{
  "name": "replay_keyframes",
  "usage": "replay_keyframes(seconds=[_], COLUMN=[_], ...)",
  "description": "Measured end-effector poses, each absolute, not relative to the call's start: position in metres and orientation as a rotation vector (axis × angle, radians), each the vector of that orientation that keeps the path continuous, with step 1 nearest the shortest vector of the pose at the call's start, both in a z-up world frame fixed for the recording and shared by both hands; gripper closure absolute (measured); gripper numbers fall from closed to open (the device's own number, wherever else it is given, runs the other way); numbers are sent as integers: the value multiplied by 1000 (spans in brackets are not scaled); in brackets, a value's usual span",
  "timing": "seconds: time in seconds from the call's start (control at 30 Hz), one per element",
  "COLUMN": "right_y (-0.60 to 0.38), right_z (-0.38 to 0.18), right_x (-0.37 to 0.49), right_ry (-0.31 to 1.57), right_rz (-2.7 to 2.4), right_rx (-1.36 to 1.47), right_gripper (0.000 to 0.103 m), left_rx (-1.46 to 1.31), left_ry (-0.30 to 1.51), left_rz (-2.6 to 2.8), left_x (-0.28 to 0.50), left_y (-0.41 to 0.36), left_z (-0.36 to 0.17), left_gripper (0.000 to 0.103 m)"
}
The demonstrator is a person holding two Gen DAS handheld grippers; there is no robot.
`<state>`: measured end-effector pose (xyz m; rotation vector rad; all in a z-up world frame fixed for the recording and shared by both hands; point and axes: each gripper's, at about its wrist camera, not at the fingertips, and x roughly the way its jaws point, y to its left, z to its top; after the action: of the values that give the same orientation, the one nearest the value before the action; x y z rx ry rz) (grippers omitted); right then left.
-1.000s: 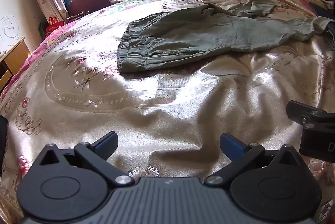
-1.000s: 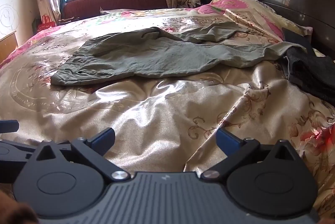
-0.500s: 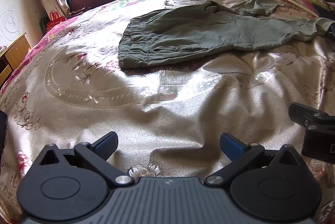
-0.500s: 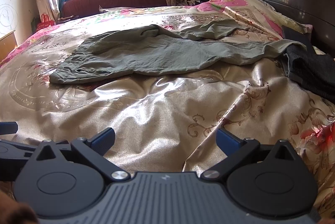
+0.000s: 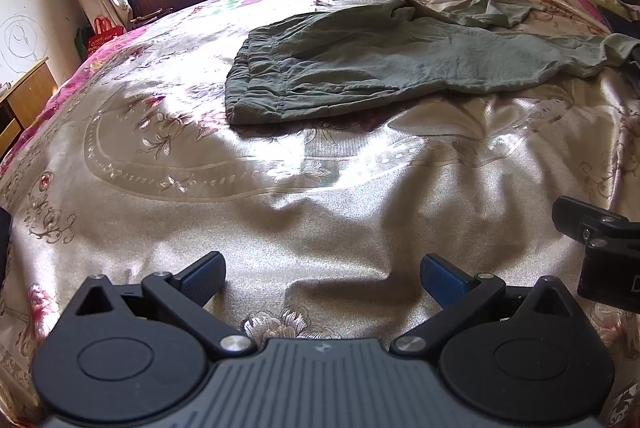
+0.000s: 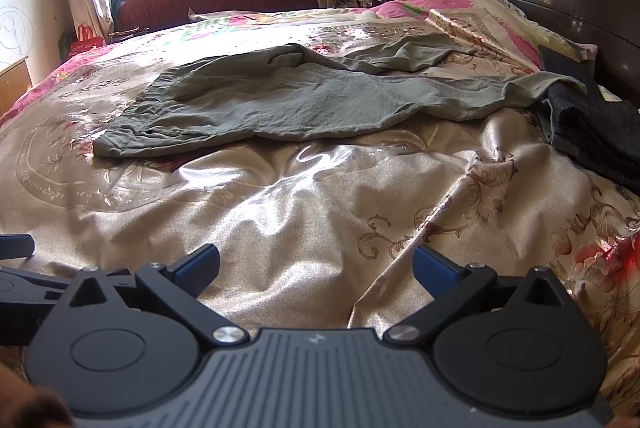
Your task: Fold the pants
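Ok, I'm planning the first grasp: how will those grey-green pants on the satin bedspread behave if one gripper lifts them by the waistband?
The thin, creased grey-green pants will probably hang limp, with the legs trailing. Their gathered waistband looks bulkier, so likely an easier pinch. The shiny gold satin bedspread seems slick, so the pants may slide instead of bunching when pulled.

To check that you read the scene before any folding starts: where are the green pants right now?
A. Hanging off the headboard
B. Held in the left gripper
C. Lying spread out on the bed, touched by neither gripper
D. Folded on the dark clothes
C: the pants lie loose and unfolded on the bedspread, while the left gripper and right gripper are both open and empty, well short of them.
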<state>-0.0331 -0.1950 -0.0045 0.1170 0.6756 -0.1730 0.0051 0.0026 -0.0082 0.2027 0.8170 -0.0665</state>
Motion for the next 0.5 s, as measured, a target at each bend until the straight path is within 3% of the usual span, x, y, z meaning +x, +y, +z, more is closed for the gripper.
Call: replay_keyframes(seconds=[0.5], right_y=[-195], right_z=[-5], right_x=[-33], right_ry=[678], right_rz=[-174], right_rx=[118], right_gripper=[1], left_rx=[199], left_ry=[819], left_rz=[-69], left_x=[5], left_y=[2], left_z=[-8], left_gripper=[0])
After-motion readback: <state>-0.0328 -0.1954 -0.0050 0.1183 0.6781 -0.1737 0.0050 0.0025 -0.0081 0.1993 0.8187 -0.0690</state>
